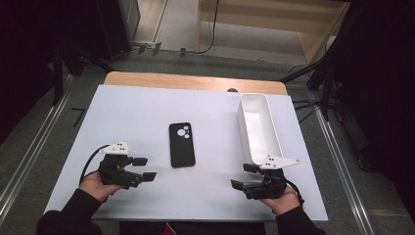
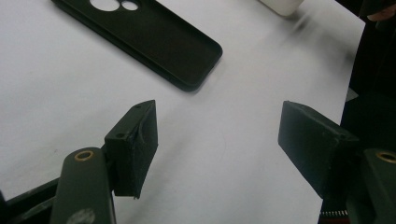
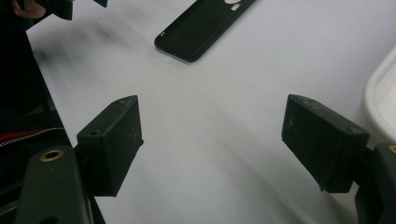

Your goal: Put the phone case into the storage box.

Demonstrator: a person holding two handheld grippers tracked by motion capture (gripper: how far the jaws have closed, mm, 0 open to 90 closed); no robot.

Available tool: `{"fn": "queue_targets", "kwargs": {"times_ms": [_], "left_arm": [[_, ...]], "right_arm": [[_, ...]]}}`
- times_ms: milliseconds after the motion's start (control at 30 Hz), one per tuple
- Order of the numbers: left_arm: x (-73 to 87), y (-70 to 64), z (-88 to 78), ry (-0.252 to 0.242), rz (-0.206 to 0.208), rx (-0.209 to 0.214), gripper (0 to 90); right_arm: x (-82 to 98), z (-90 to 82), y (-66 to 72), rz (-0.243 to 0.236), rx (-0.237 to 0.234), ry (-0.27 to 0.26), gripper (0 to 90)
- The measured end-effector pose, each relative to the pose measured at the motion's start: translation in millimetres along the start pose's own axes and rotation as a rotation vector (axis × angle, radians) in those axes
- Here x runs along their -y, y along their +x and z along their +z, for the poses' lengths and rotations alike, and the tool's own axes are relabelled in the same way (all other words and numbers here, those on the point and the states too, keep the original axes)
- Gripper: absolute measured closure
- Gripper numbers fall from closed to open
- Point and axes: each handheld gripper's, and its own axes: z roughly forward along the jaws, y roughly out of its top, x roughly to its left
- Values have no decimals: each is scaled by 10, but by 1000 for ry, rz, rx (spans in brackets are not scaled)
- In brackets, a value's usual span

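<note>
On the left side of the counter [image 1: 132, 112] I see my left tool [image 1: 144, 168] resting low near the front edge, held in the left hand [image 1: 95, 185], with its jaws pointing toward the middle. Its jaws stand apart and nothing is between them; in the left gripper view only the white surface lies between the two black pads. Next, going to the right, the black phone case [image 1: 181, 144] lies flat in the middle of the counter, its long side running away from me and its camera holes at the far end. It is apart from both tools, and I judge it is put there so that either tool can reach it easily. In the right gripper view the near end of the case shows ahead of the jaws. Further right, my right tool [image 1: 244, 176] also waits low near the front edge, its jaws open and empty, pointing toward the middle like a mirror of the left one. Just behind it stands the long white bin [image 1: 265, 100], empty as far as I can see, its near end close beside the right tool. I think the bin is the place where the case should go, so the right side seems to be prepared for the delivery.
</note>
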Motion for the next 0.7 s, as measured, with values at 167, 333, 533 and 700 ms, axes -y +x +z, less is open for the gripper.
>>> {"fn": "queue_targets", "kwargs": {"times_ms": [167,333,533,700], "left_arm": [[-1,3,2,4,0,1,283],[-1,5,6,1,-3,-2,283],[7,18,8,9,-6,-10,283],[22,26,-4,24,3,-27,283]], "right_arm": [[-2,-2,-5,5,-5,-6,188],[-8,-12,-5,13,-8,-12,188],[-5,-17,11,20,-14,-7,188],[2,-58,28,9,-6,-19,188]]}}
